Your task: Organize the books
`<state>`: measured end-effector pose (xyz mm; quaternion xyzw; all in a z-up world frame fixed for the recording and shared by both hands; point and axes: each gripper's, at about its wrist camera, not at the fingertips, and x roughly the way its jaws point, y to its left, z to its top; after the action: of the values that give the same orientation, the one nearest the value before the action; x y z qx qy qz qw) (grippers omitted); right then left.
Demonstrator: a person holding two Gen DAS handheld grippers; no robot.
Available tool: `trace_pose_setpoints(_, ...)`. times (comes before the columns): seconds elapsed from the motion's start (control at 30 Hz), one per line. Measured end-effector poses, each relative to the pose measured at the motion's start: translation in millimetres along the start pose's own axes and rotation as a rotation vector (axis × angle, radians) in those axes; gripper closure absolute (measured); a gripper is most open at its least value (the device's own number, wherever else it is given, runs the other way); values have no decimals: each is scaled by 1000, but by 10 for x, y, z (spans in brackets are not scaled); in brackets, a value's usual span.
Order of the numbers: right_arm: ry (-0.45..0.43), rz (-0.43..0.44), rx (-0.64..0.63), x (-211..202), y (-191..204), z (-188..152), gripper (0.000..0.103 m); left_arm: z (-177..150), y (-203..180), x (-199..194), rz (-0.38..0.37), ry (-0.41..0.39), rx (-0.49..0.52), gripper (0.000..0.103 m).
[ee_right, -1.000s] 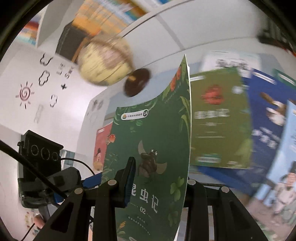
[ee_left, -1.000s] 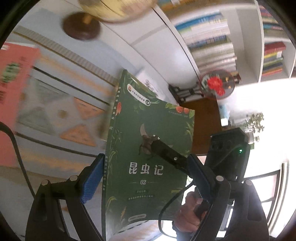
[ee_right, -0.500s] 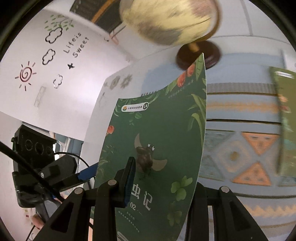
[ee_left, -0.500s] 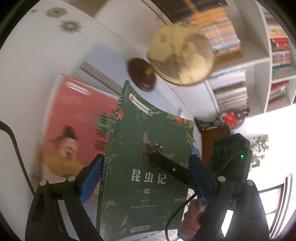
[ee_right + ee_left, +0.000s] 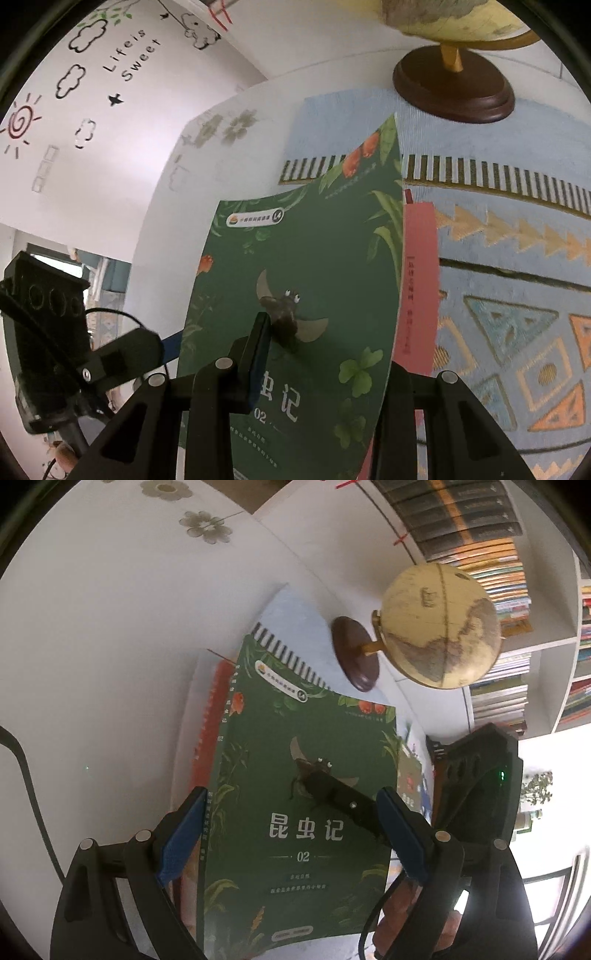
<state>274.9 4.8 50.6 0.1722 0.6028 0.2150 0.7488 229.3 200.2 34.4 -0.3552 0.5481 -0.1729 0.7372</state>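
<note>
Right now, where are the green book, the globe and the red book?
green book (image 5: 303,830), left wrist view, on its front cover by the title.
globe (image 5: 439,624), left wrist view, on the ball.
red book (image 5: 419,280), right wrist view, on its strip showing beside the green book.

Both cameras ride on the hand-held tools, each looking forward and steeply down along its own tongs, very close to the green book (image 5: 299,812), which fills the middle of each view. The left wrist view takes it from the cover's left, with the bookshelves (image 5: 491,572) behind. The right wrist view takes it from the right edge, facing the decorated wall (image 5: 74,110). Both share the book, the globe (image 5: 439,624) and the patterned cloth (image 5: 517,295) on the surface (image 5: 92,664).
</note>
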Motion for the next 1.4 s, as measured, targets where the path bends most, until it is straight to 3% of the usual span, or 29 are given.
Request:
trace_pose_setpoints(0.27,55,-74,-5,185,-38,63,62,0,194,44,85,11,9,14)
trace_pose_setpoints(0.37,59,-167,-4,52,-89,20,49,-46,298,-53,78,1,-17,14)
trace_pose_setpoints(0.57,-21,-246,34,-488,-334,-276,46,-190,267,-194,138,-31,-2,14)
trace_pose_setpoints(0.67,-45,-290,34,-723,-436,-516,45,-349,-30,-229,247,-53,100,14)
trace_pose_setpoints(0.8,-82,-369,55,-1087,-690,-951,45,-637,-625,-103,318,-53,291,14)
trace_pose_setpoints(1.0,-149,-458,89,-1636,-1125,-1354,45,-1055,-1564,300,292,-20,502,12)
trace_pose_setpoints(1.4,-242,-486,264,-2793,-2458,-1972,45,-1912,-2767,1121,270,77,607,12)
